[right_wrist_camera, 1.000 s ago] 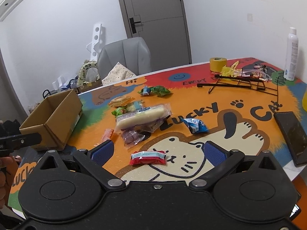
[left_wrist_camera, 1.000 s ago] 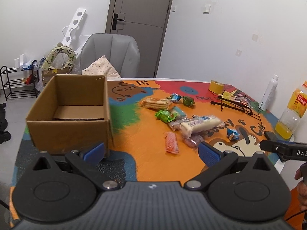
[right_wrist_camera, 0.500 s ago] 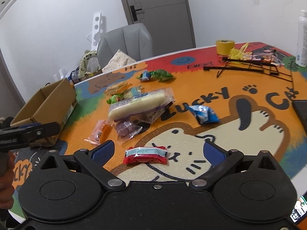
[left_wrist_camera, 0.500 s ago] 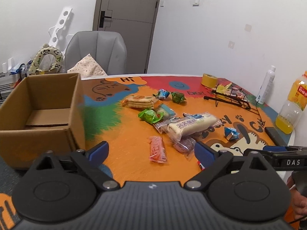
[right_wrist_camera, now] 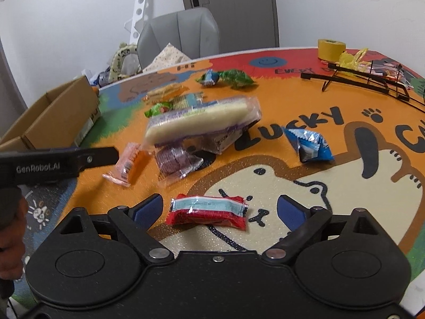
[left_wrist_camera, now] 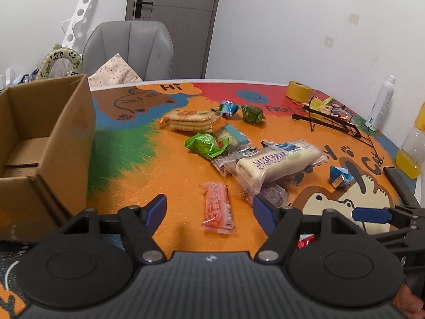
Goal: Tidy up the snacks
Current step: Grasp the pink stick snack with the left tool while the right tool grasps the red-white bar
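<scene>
- Left wrist view: orange-pink snack packet (left_wrist_camera: 217,207) flat on the mat, lengthwise between the left gripper (left_wrist_camera: 209,210) pads, untouched; jaws apart and closing.
- Right wrist view: red-and-blue wrapped bar (right_wrist_camera: 208,210) lying crosswise between the right gripper (right_wrist_camera: 219,208) pads, clear gaps on both sides; jaws wide and closing.
- Best to sink each gripper until the pads straddle the packet's body, not just its crimped edge, then close gently; thin film likely to slip or crumple.
- Worth keeping the left pads off the purple packet (left_wrist_camera: 271,192) just beside the right pad, tucked under the long white cake pack (left_wrist_camera: 279,163).
- Cardboard box (left_wrist_camera: 53,143) open and apparently empty, near on the left: likely drop spot; lift clear of its wall first.
- Remaining snacks scattered farther back on the colourful mat (left_wrist_camera: 164,175).
</scene>
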